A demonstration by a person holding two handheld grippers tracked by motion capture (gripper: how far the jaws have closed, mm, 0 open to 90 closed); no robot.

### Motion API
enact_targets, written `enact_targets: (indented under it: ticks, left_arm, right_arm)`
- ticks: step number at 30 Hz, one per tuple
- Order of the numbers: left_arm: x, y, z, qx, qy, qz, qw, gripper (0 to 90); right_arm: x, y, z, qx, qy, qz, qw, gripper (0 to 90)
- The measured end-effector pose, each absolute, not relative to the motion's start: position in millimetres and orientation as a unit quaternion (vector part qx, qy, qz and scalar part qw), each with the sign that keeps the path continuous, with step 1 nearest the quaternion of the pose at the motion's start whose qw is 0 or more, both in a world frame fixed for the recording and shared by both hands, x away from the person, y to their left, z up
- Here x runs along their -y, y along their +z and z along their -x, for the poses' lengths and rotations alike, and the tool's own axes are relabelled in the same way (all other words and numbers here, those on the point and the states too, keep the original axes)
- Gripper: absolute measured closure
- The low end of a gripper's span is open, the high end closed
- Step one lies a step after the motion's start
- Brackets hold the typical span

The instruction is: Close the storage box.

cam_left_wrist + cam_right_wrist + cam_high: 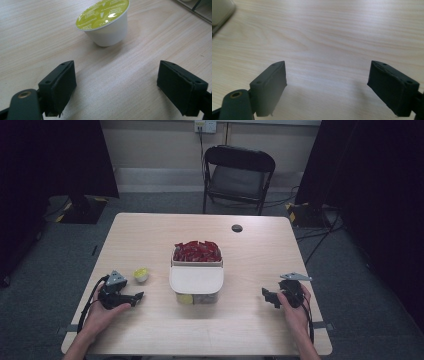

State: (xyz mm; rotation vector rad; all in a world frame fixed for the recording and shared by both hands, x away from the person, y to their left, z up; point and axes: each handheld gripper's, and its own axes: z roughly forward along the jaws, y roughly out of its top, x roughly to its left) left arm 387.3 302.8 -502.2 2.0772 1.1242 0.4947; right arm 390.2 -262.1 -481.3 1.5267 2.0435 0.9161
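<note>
Item: coffee capsule (103, 21), upright, near-left of tray (196, 280), bare table (150, 235) around. Left gripper (116, 86): jaws apart, empty, just short of capsule. Right gripper (327, 87): jaws apart, empty, over bare wood.

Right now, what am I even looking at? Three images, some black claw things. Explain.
A person sits at a table holding a hand-held two-jaw gripper in each hand. The high view looks down from above: left gripper, right gripper. The other two pictures come from cameras riding on each gripper, looking along its black jaws. In the left gripper view, a white coffee capsule with a green lid lies on the wood ahead of the open jaws. The right gripper is open over bare wood. Mid-table stands a container, with red packets in the far part. Nothing is held.
</note>
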Motion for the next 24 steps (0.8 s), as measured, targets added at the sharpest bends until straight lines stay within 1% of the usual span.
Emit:
enact_targets:
  ticks: [5, 8, 9, 13, 16, 24]
  left_arm:
    - [-303, -502, -387, -0.435, 0.192, -0.804, 0.356, 15.1]
    - [-303, -502, -387, -0.435, 0.192, -0.804, 0.356, 15.1]
    - [-303, -502, -387, -0.436, 0.192, -0.804, 0.356, 15.1]
    - [-303, -502, -387, -0.436, 0.192, -0.804, 0.356, 15.1]
    - [-303, -502, -387, -0.437, 0.192, -0.804, 0.355, 15.0]
    - [-303, -502, -387, -0.437, 0.192, -0.804, 0.355, 15.0]
  right_arm:
    - [263, -487, -391, -0.743, 0.302, -0.552, 0.226, 15.0]
    - [265, -493, -392, -0.744, 0.294, -0.559, 0.218, 14.7]
    - [264, -493, -392, -0.746, 0.288, -0.556, 0.225, 14.2]
    - [262, -495, -392, -0.739, 0.293, -0.561, 0.232, 13.1]
    - [261, -500, -389, -0.731, 0.311, -0.556, 0.245, 9.7]
    - [261, -501, -389, -0.731, 0.312, -0.555, 0.245, 9.4]
